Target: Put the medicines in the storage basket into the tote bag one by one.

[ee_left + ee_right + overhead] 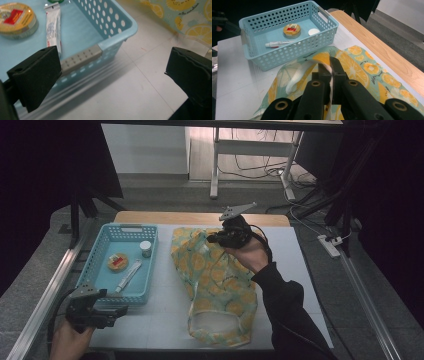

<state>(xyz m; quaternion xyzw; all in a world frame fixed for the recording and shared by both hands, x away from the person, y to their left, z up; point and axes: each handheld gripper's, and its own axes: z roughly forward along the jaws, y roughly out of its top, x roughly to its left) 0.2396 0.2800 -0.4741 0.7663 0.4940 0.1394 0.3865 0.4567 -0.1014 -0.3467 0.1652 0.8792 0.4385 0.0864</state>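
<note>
Right claw (329,72) clamped on bag strap (298,72)

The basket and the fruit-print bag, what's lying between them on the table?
Nothing: in the high view a bare strip of white table separates the basket from the bag. The left gripper view shows it too.

The fruit-print bag (190,17) carries small script, apparently "in the sunshine".

Citrus-print fabric bag (218,285) lying flat on white table, white strap (298,75) pinched at its far end
</note>
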